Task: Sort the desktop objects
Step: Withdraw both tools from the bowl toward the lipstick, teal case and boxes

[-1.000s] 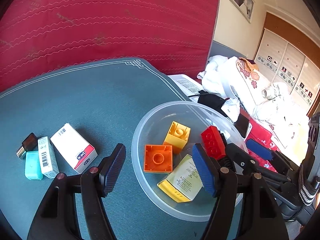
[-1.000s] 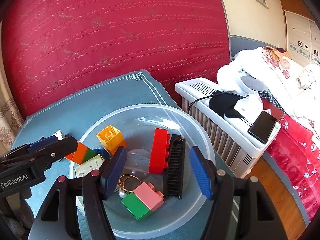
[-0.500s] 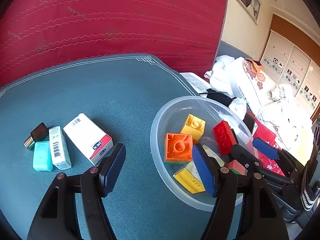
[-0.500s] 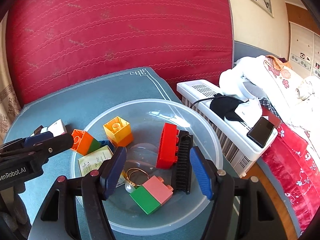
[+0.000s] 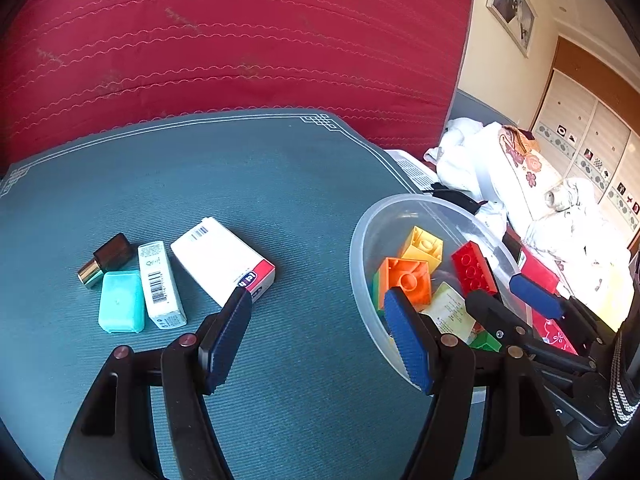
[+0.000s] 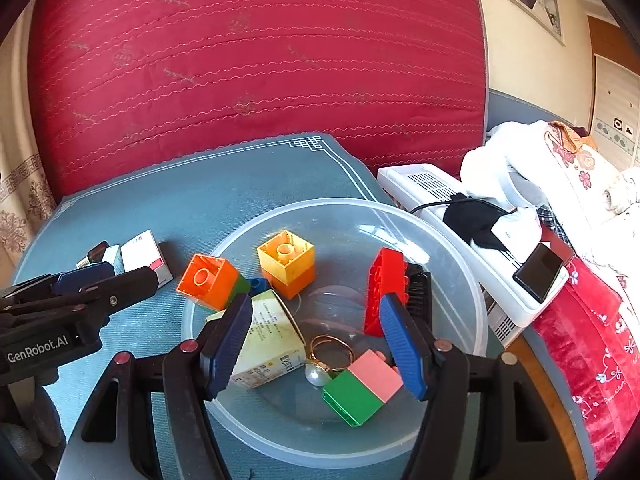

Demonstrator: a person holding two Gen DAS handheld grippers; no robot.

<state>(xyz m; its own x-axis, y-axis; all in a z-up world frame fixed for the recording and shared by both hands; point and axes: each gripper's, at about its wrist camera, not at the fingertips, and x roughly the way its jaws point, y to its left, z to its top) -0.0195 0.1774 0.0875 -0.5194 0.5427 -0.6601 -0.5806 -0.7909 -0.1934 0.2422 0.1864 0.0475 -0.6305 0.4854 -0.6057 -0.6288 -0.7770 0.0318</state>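
A clear plastic bowl (image 6: 452,248) on the blue mat holds an orange brick (image 6: 208,280), a yellow brick (image 6: 286,256), a red brick (image 6: 380,284), a green-and-pink brick (image 6: 362,388), a black comb (image 6: 420,292), a pearl ring (image 6: 320,372) and a small yellow-white box (image 6: 268,344). My right gripper (image 6: 316,348) is open and empty above the bowl. My left gripper (image 5: 320,336) is open and empty over the mat, left of the bowl (image 5: 360,240). A white-and-red box (image 5: 222,260), a white tube box (image 5: 160,284), a teal case (image 5: 120,300) and a brown bottle (image 5: 106,258) lie in a row at left.
A red quilted panel (image 5: 240,40) stands behind the blue mat (image 5: 240,184). A white heater (image 6: 452,216) with a black cloth and a phone (image 6: 538,266) stands right of the table. A bed with white bedding (image 5: 520,184) lies further right.
My left gripper has moved left, away from the bowl and toward the row of boxes. My right gripper has shifted slightly back over the bowl. Both stayed open.
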